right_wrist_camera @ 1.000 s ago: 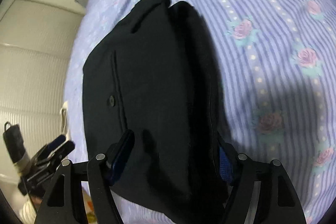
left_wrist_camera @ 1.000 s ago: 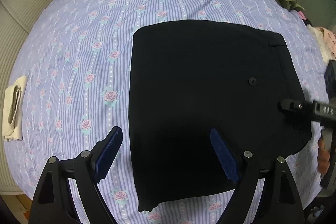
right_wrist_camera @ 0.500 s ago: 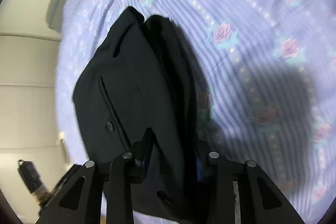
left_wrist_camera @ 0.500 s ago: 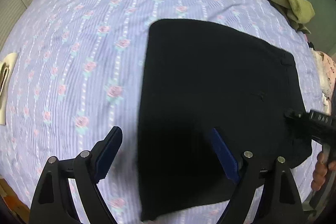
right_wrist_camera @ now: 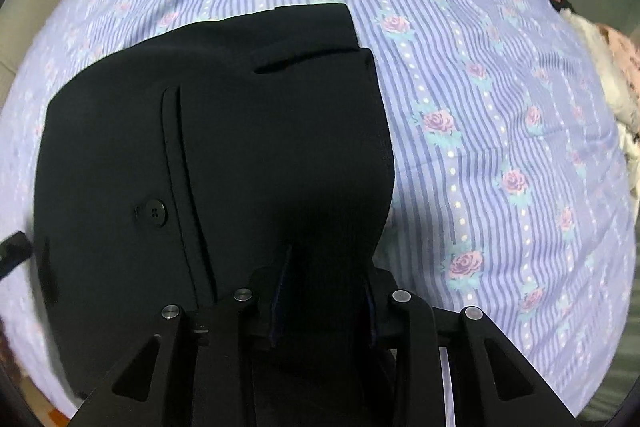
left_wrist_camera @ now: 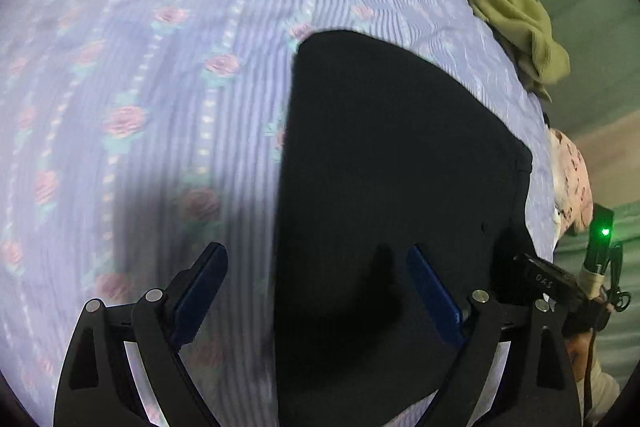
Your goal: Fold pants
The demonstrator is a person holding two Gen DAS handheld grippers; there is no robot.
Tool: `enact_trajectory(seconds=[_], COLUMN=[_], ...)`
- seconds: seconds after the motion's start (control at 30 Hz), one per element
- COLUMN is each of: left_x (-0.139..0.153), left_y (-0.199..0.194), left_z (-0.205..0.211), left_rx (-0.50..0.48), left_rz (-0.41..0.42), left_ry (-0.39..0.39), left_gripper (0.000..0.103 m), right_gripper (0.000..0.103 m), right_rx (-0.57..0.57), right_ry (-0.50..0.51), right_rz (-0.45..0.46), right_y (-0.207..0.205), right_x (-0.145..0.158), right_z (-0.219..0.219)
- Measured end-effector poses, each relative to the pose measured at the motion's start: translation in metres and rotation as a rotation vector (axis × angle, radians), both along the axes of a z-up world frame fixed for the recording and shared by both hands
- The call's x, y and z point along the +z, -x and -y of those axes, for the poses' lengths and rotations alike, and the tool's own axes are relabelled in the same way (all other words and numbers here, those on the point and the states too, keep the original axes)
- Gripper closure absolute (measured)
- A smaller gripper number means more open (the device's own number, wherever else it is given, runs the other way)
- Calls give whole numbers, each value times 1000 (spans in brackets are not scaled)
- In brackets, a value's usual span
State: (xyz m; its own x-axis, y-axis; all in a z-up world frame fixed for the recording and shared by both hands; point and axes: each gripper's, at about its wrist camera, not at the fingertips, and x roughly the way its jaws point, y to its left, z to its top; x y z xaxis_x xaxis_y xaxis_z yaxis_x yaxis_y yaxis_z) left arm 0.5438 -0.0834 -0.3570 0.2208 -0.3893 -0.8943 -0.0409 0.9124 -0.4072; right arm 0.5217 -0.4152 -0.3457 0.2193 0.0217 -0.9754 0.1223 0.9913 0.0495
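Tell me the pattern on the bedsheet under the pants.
The bedsheet is lavender with darker stripes, dotted white lines and pink roses; the right wrist view shows it best.

Left gripper (left_wrist_camera: 316, 291): black triangulated finger arms, silver pivot screws, ribbed dark-blue pads (left_wrist_camera: 434, 299). Right gripper (right_wrist_camera: 324, 293): same black linkage, four silver screws, blue edges on the pads. From the left wrist view, its body bears white lettering, partly legible, and a black module (left_wrist_camera: 600, 239) with a lit green lamp.
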Motion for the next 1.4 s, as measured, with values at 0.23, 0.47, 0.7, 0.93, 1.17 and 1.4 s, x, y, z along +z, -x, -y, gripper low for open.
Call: enact_trajectory(seconds=[0.23,0.47,0.7,0.93,1.17,1.4], left_x=[-8,5,-19,42,109,183], left_y=[-3,-2,-14,5,41,97], left_z=[6,12,14,40,36,12], left_rx=[0,-35,41,2,-28,28], left_rz=[-46,1,-131,21,127,246], left_ry=[171,208,107,-49,-178,-230], left_gripper=[44,46,74,89,90,92], right_gripper=[73,73,73,83,87,87], right_rx=[-6,-17,-30,-11,59,108], right_ry=[-18,-34,-51,-73,-110,-178], right_rz=[-1,-12,-12,67,154,251], right_y=[-7,-16,-20,10,46,91], right_x=[-4,-8,-10,33,83,128], right_z=[0,-3,4,7,-3,-30])
